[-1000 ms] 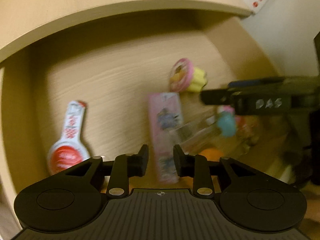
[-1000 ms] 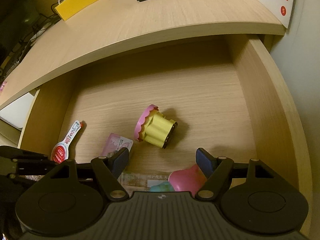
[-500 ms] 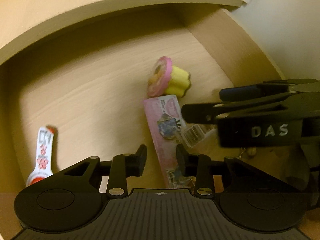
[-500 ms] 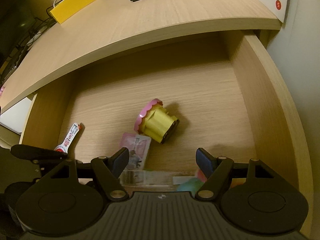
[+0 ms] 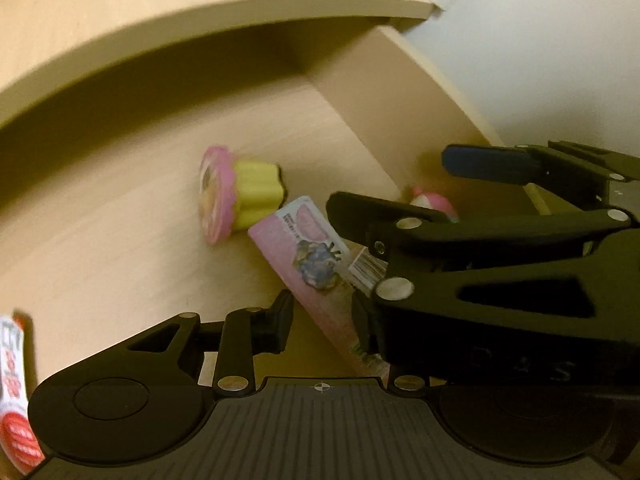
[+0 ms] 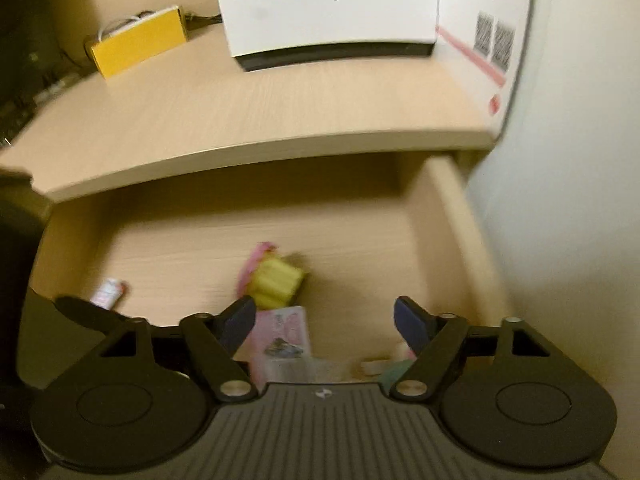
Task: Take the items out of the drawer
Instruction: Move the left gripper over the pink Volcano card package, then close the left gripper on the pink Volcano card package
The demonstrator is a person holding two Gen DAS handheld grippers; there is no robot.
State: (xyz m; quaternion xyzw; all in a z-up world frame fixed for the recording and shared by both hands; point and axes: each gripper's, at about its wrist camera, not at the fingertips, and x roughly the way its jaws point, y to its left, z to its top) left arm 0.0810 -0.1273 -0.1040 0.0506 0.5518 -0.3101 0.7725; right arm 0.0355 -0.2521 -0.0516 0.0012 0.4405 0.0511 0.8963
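Note:
The open wooden drawer holds a yellow cupcake toy with a pink top, lying on its side. Next to it is a flat pink packet, and a pink round toy sits by the right wall. My left gripper is open low over the near end of the pink packet, which lies between its fingers. My right gripper hangs over the drawer's near right part, jaws opening, nothing pressed between them. It crosses the left wrist view and hides the left gripper's right finger. The cupcake toy and pink packet are blurred here.
A red and white packet lies at the drawer's left end. The desk top overhangs the back of the drawer and carries a white box and a yellow box. A pale wall runs along the right.
My left gripper has slid right, from near the red and white packet to over the pink packet, and its jaws have widened. The right gripper tipped upward and its jaws spread wider.

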